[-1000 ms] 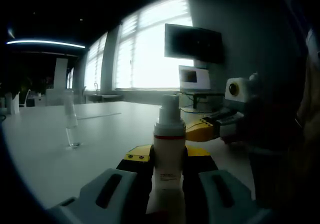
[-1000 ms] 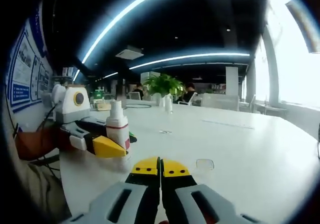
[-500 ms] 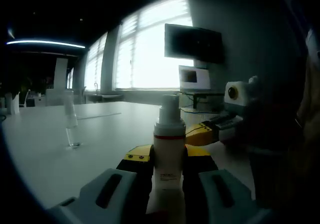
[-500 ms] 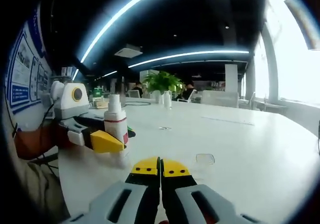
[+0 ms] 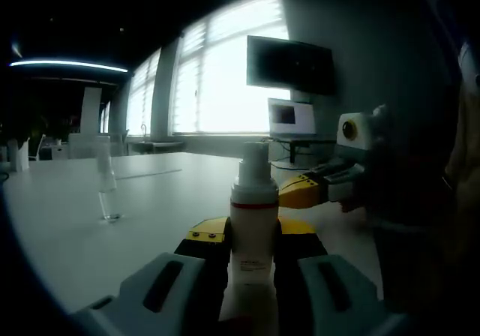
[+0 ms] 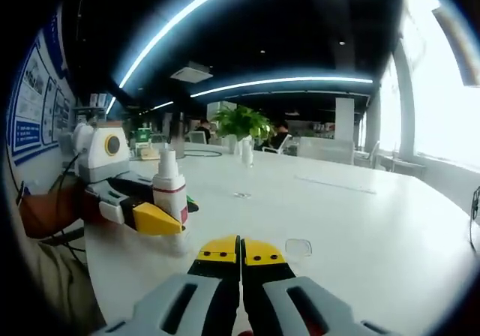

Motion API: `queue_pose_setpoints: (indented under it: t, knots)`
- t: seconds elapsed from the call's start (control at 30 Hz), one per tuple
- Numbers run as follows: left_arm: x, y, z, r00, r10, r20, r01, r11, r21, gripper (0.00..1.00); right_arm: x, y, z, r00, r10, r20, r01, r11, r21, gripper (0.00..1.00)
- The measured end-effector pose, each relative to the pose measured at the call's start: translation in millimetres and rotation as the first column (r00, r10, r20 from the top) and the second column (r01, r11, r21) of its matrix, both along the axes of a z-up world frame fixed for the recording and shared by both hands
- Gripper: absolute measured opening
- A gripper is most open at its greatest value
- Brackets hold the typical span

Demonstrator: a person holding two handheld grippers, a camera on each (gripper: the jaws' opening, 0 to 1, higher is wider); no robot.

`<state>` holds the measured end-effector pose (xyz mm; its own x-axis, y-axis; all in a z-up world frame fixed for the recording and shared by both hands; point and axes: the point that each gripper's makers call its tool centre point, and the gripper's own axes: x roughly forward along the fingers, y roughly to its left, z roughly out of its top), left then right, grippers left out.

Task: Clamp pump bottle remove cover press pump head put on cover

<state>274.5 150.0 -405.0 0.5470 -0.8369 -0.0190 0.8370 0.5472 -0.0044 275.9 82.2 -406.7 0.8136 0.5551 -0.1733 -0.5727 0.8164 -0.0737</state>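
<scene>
White tabletop (image 6: 390, 223) stretches across both views under dim office lighting. At the lower centre of the left gripper view, the pump bottle (image 5: 253, 223) is held upright, clenched between the yellow-tipped jaws of the left gripper (image 5: 252, 235). Its clear cover (image 5: 106, 190) stands at centre left on the table, well apart. The right gripper (image 6: 241, 250), at bottom centre of its own view, is closed on nothing. Pressing the pump head appears to be in hand; the right gripper must be brought above the nozzle.
</scene>
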Motion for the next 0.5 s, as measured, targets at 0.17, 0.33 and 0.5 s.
queue_pose_setpoints:
  t: [0.17,0.33,0.5]
  knots:
    - [0.1,0,-0.1,1.0,-0.001,0.0,0.001,1.0,0.0,0.13,-1,3,4.9,1.0,0.013,0.005,-0.013,1.0,-0.027,0.0]
    - [-0.2,0,0.0,1.0,-0.001,0.0,0.001,1.0,-0.001,0.13,1,1,13.9,1.0,0.008,0.02,-0.007,0.999,-0.045,0.0]
    - [0.2,1,0.0,1.0,-0.001,0.0,0.001,1.0,-0.001,0.13,2,-1,18.7,1.0,0.003,0.022,-0.002,0.999,-0.054,0.0]
